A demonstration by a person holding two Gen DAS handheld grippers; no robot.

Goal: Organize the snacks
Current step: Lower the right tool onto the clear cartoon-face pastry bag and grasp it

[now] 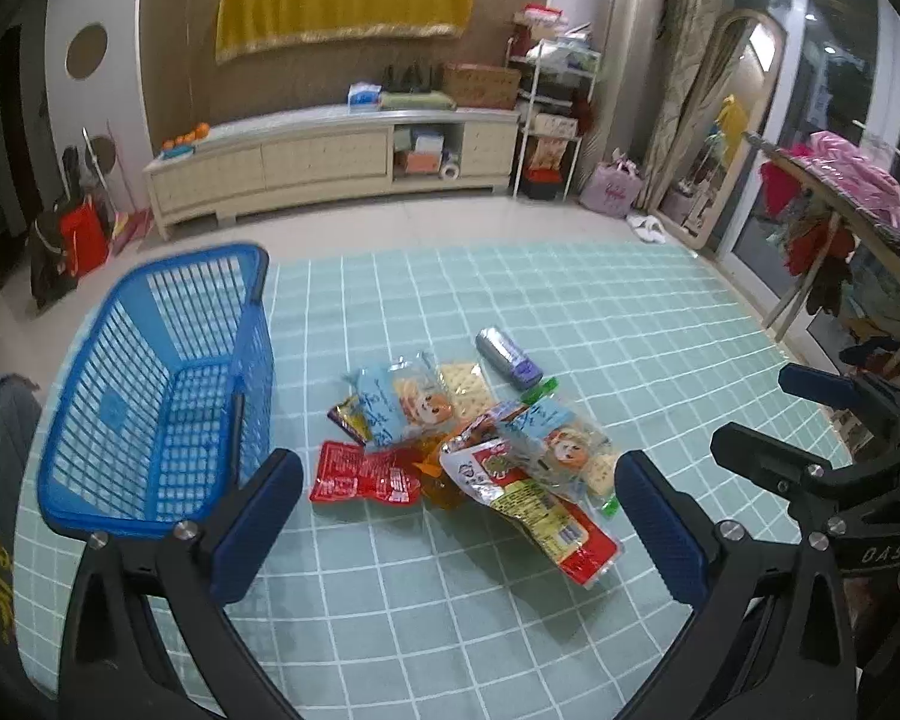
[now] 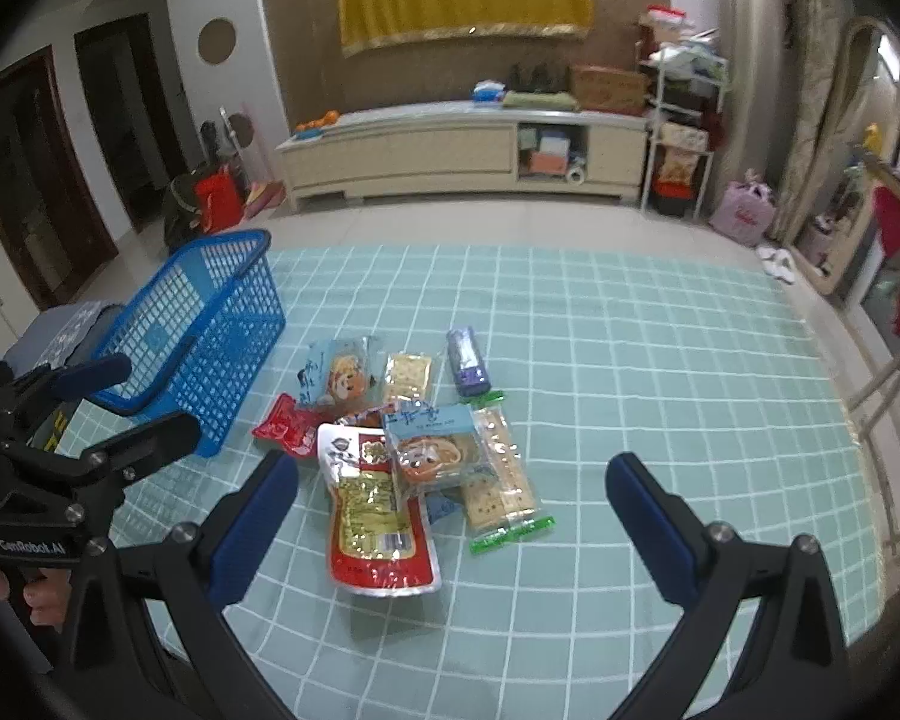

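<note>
While both claws hover spread, snacks lie ahead of right claw.

Snack pile on the grid-check table, approx. 9 pkts: 2 clear pkts w/ blue label and cartoon face, 2 cracker pkts, 1 purple-grey wrapped roll, 1 flat red pkt, 1 large red-and-yellow pouch. Left-wrist view adds 1 orange pkt and 1 small dark purple-yellow pkt, both partly buried. Also 1 blue basket, nothing visible inside.
</note>
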